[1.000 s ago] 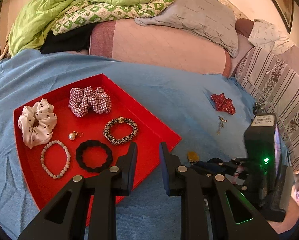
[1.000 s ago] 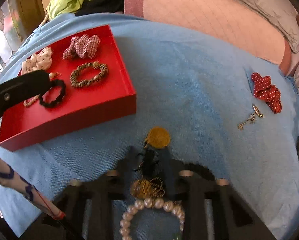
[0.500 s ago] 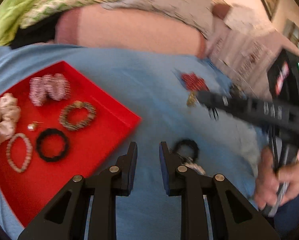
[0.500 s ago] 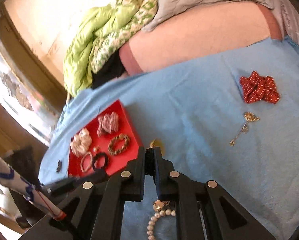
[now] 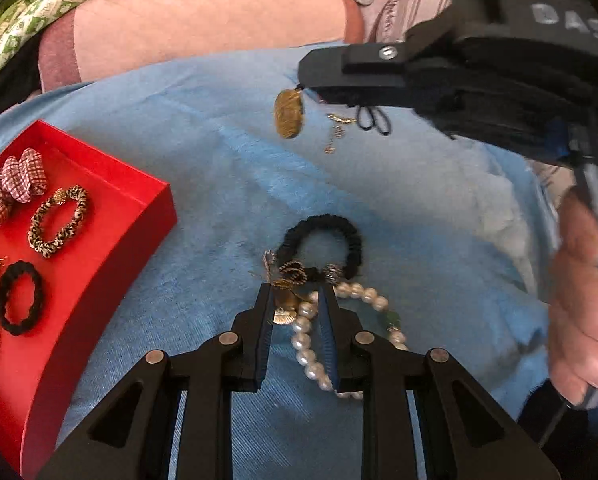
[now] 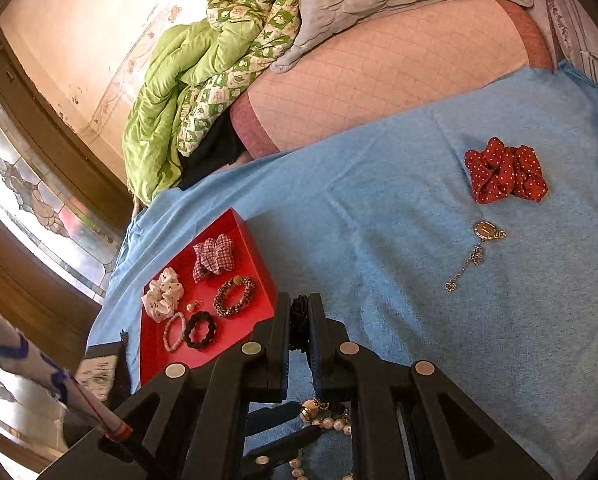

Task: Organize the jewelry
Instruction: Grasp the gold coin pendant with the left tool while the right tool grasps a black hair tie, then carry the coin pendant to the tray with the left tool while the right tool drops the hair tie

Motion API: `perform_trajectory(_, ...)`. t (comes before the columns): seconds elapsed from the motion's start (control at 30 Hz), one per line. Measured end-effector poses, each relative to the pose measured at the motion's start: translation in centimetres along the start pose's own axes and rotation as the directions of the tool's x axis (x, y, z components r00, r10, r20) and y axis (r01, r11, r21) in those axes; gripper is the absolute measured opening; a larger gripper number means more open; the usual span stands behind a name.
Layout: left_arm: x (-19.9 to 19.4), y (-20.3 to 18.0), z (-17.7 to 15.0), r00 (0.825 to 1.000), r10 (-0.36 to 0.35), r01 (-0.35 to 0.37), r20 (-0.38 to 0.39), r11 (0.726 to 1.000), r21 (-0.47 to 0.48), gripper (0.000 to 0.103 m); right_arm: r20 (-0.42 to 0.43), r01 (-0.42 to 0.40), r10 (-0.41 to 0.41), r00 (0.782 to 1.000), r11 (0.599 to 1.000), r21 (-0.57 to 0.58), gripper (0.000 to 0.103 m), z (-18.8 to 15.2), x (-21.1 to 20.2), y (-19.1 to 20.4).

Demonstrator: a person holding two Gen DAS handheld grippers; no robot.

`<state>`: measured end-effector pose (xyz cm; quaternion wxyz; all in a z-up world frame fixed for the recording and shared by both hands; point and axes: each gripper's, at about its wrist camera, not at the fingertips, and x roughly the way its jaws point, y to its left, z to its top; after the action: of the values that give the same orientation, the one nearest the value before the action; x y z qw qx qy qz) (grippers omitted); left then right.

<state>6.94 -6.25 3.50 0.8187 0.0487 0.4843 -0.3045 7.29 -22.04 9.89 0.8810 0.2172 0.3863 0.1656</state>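
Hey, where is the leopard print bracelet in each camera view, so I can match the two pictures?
Left wrist view: the leopard print bracelet lies at the left edge, inside the red tray, below the plaid scrunchie.
Right wrist view: the bracelet sits left of centre, in the tray's right half, just left of the right claw's tips.
Shared landmark: the black scrunchie in the tray, next to the bracelet.

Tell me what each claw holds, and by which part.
Right claw pinches the gold pendant by its top; it dangles. Left claw straddles the pearl bracelet, apparently not gripping.
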Motion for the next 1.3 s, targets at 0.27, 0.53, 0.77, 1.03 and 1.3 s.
perform_trajectory(0.27, 0.3, 1.0, 0.0, 0.999, 0.033, -0.034, -0.015, 0.999, -0.009, 0.037, -0.009, -0.007, 0.007, 1.000, 1.000, -0.004, 0.009, -0.2, 0.1, -0.1)
perform_trajectory(0.53, 0.2, 0.9, -0.1, 1.000, -0.016, 0.016, -0.004, 0.999, -0.038, 0.018, -0.012, -0.007, 0.007, 1.000, 1.000, -0.018, 0.009, -0.4, 0.4, 0.5)
perform_trajectory(0.77, -2.7, 2.2, 0.6, 0.995, -0.040, 0.048, 0.089, 0.995, -0.086, 0.018, 0.001, -0.005, 0.005, 1.000, 1.000, -0.014, 0.009, -0.4, 0.2, 0.5)
perform_trajectory(1.03, -7.6, 4.1, 1.4, 0.967, -0.020, 0.059, 0.253, 0.988, -0.146, 0.018, 0.006, -0.010, 0.010, 1.000, 1.000, -0.024, 0.009, -0.2, -0.1, 0.7)
perform_trajectory(1.3, -12.1, 5.5, 0.6, 0.908, 0.100, -0.033, 0.407, 0.985, -0.169, 0.018, 0.013, -0.024, 0.025, 1.000, 0.999, -0.037, 0.009, -0.3, 0.3, 1.8)
